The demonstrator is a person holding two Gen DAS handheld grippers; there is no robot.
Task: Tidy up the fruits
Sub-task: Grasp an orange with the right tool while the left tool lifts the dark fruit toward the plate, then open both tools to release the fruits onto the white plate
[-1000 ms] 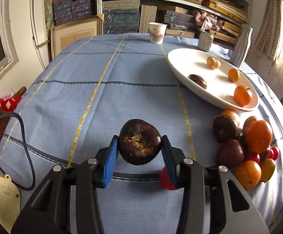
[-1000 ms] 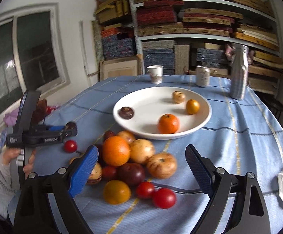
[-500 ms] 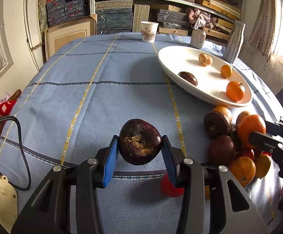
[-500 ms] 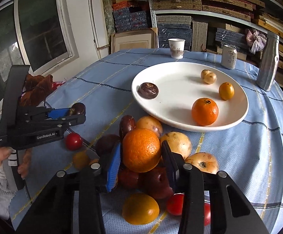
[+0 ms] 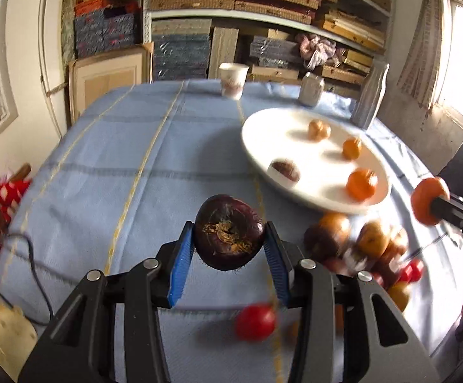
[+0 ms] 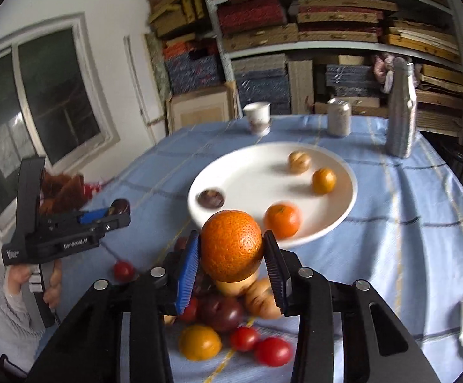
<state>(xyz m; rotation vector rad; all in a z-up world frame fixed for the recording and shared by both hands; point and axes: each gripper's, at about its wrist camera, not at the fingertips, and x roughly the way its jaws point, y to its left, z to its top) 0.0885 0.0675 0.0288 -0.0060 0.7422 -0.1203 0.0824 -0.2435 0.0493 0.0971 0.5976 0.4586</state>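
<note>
My left gripper (image 5: 230,249) is shut on a dark purple fruit (image 5: 230,231) and holds it above the blue tablecloth, left of the white plate (image 5: 263,127). It also shows in the right wrist view (image 6: 118,207). My right gripper (image 6: 231,255) is shut on a large orange (image 6: 231,244), lifted above the pile of loose fruit (image 6: 228,309); the orange also shows in the left wrist view (image 5: 427,201). The plate (image 6: 253,166) holds a dark fruit (image 6: 211,198), a brown fruit (image 6: 299,161) and two small oranges (image 6: 324,180).
A paper cup (image 6: 257,118), a can (image 6: 339,116) and a silver bottle (image 6: 402,108) stand at the table's far edge. A red tomato (image 5: 255,320) lies below my left gripper. A black cable (image 5: 37,271) runs at the left. Shelves fill the back wall.
My right gripper has lifted the large orange up off the fruit pile. My left gripper has risen and moved toward the plate with the dark fruit held.
</note>
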